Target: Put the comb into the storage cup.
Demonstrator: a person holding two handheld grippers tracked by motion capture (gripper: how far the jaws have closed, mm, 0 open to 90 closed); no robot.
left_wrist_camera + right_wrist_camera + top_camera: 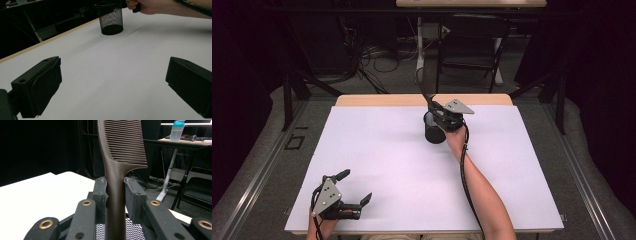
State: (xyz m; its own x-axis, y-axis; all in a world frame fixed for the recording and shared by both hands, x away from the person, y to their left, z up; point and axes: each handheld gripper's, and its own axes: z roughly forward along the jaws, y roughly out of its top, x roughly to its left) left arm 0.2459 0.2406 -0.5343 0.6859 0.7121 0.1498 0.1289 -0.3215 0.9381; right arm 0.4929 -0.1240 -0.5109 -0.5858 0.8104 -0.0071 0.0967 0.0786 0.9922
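Note:
A black mesh cup (433, 131) stands upright at the far middle of the white table top (377, 155); the left gripper view shows the cup (110, 21) far off. My right gripper (435, 111) hovers over the cup's mouth, shut on the handle of a dark brown comb (117, 170). The comb (428, 82) stands upright, teeth up, its lower end going down toward the mesh cup (132, 232) below the jaws. My left gripper (354, 187) rests near the front left corner, open, nothing between its fingers (40, 86).
A wooden strip (377, 100) edges the table's far side. Beyond it stand a dark folding chair (472, 45), cables on the floor and a second table leg. A bottle (177, 130) sits on a distant table.

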